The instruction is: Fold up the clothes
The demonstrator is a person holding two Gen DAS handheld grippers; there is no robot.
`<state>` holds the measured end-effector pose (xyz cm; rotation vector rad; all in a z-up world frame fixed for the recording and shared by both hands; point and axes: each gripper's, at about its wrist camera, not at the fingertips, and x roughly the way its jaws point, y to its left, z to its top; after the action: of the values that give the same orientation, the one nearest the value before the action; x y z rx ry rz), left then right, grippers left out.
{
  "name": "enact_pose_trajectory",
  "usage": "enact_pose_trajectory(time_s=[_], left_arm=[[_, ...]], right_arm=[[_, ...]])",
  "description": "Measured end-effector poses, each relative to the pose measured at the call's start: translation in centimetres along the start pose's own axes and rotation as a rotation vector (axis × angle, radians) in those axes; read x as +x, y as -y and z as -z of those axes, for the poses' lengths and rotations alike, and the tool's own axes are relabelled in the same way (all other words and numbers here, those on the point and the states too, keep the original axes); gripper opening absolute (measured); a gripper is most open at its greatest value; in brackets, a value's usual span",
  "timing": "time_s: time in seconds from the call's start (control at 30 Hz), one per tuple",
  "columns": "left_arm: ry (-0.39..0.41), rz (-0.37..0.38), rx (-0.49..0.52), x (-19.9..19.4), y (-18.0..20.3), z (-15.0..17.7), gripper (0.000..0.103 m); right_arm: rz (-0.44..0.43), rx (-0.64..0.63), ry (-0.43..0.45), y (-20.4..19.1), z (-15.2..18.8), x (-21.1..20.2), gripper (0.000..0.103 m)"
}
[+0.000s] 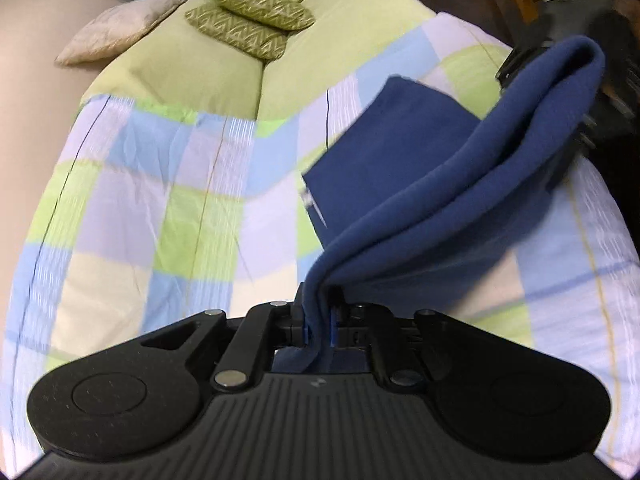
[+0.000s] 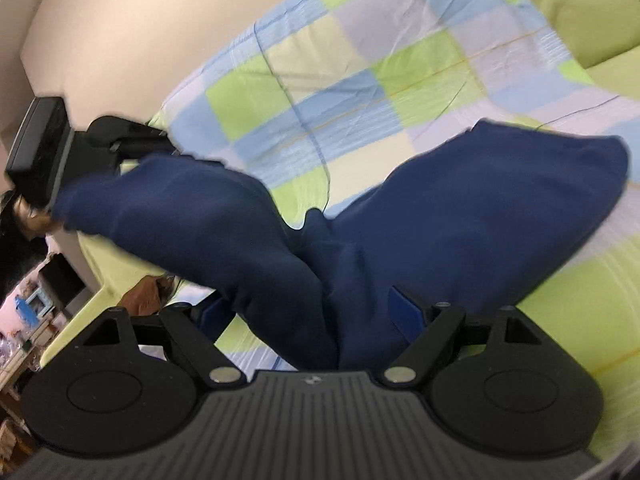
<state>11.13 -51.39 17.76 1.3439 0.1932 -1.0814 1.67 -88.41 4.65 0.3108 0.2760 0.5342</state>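
Note:
A dark blue garment (image 1: 460,184) is held up over a checked quilt (image 1: 160,200) on a bed. My left gripper (image 1: 320,320) is shut on one edge of it; the cloth runs up to the right, where the other gripper (image 1: 520,64) holds its far end. Part of the garment lies flat on the quilt. In the right wrist view the blue garment (image 2: 440,220) drapes over my right gripper (image 2: 328,320), whose blue pads stand wide apart with the cloth bunched between them. The left gripper (image 2: 120,136) shows at the cloth's far end.
Two green patterned pillows (image 1: 252,20) and a beige cushion (image 1: 116,28) lie at the head of the bed. A plain green sheet (image 1: 180,68) covers that end. A beige wall (image 2: 140,20) runs along the bed. Cluttered furniture (image 2: 36,304) stands beside the bed.

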Motion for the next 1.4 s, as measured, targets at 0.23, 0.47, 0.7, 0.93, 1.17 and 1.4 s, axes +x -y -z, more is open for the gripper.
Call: enact_pose_trajectory(time_s=[0.23, 0.47, 0.7, 0.93, 1.17, 1.4], left_arm=[[-0.028, -0.011, -0.023, -0.2, 0.2, -0.2, 0.010], [-0.055, -0.055, -0.093, -3.0, 0.1, 1.0, 0.010], [0.038, -0.053, -0.030, 3.4, -3.4, -6.5, 0.010], [0.010, 0.072, 0.011, 16.7, -3.1, -11.0, 0.017], [0.065, 0.132, -0.204, 19.1, -3.8, -8.5, 0.036], [0.101, 0.084, -0.624, 16.8, -8.7, -1.0, 0.051]], right_arm=[[0.018, -0.371, 0.023, -4.7, 0.4, 0.6, 0.067], [-0.109, -0.191, 0.004, -4.6, -0.6, 1.4, 0.018], [-0.158, 0.178, 0.108, 1.6, -2.5, 0.5, 0.017], [-0.097, 0.649, 0.172, 12.7, -0.3, 0.6, 0.016], [-0.018, 0.644, 0.104, 16.0, 1.1, 1.3, 0.028], [0.044, 0.665, 0.150, 16.1, 0.9, -0.2, 0.032]])
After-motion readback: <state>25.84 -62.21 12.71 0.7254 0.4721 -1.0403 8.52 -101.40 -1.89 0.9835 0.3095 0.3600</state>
